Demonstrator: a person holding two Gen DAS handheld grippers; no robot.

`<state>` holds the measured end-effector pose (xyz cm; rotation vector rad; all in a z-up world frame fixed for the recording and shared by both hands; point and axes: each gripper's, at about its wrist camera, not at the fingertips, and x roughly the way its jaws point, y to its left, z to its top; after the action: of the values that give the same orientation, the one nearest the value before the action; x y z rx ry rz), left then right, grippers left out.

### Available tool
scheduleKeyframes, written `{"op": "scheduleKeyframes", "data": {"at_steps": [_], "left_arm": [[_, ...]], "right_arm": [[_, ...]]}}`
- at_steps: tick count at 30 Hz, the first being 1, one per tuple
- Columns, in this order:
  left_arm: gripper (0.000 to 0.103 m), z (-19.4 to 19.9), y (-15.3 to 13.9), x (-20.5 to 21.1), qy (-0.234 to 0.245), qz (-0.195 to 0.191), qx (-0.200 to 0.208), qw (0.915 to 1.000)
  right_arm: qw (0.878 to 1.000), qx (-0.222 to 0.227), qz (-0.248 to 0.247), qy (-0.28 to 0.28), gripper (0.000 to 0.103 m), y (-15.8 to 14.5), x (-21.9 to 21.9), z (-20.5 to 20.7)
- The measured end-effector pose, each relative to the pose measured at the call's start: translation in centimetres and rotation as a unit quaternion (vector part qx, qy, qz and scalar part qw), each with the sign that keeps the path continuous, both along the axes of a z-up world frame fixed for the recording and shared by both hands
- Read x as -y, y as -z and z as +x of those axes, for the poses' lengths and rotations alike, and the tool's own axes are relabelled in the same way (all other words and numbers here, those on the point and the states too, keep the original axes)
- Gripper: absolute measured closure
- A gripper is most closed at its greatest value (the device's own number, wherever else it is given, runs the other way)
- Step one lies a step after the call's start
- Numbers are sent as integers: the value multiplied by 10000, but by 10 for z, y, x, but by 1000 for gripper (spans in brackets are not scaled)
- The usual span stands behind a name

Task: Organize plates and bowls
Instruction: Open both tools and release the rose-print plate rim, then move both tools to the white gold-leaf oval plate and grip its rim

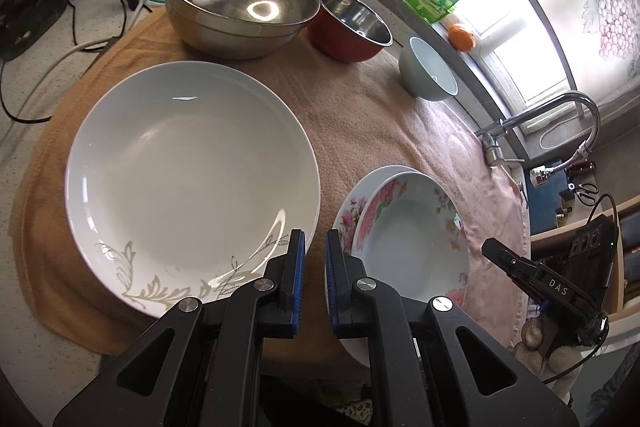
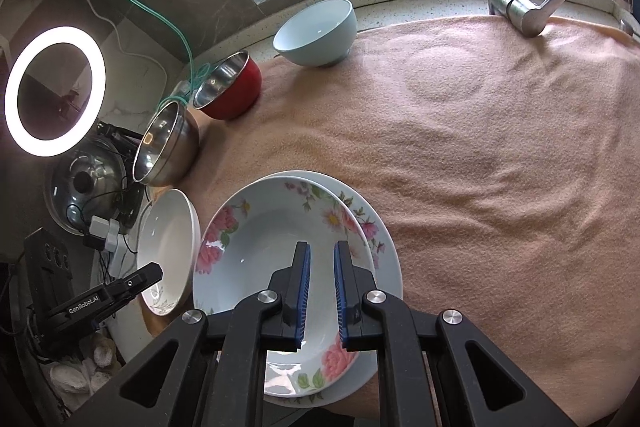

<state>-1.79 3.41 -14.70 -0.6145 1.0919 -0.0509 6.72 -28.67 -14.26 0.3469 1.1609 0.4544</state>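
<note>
I look down along my left gripper point(image 1: 316, 259): its blue pads stand almost together with a thin gap, and nothing is between them. It hangs over the towel point(image 1: 360, 99), between the large white plate point(image 1: 188, 179) on one side and the flowered plate point(image 1: 412, 239) on the other. This flowered plate lies on a second flowered plate point(image 2: 380, 247), not centred on it, near the towel's front edge. My right gripper point(image 2: 322, 287) is over the flowered plate, jaws nearly closed and holding nothing. Along the far edge of the towel stand the big steel bowl point(image 1: 240, 7), the red bowl point(image 1: 348, 27) and, toward the window side, the pale blue bowl point(image 1: 428, 75).
</note>
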Motion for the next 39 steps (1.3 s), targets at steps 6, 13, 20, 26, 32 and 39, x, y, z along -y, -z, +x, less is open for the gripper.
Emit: {"op": "scheduleKeyframes", "data": {"at_steps": [6, 13, 20, 26, 32, 39], "left_arm": [[93, -6, -2, -21, -102, 83, -34, 9999], [93, -15, -4, -52, -313, 146, -33, 9994], [93, -24, -1, -84, -589, 141, -57, 9981], [93, -30, 3, -105, -788, 198, -95, 9966], [93, -34, 9, -121, -930, 251, -157, 9952], [93, -34, 16, -132, -970, 240, -233, 9947]], "right_arm": [[9998, 45, 110, -138, 92, -7, -22, 2], [9991, 41, 211, -361, 88, -11, -60, 5], [9978, 20, 246, -611, 87, -11, -98, 10], [9964, -28, 221, -824, 87, -8, -130, 16], [9942, -206, 250, -1029, 87, 1, -156, 25], [9918, -361, 206, -1208, 87, 11, -180, 34]]}}
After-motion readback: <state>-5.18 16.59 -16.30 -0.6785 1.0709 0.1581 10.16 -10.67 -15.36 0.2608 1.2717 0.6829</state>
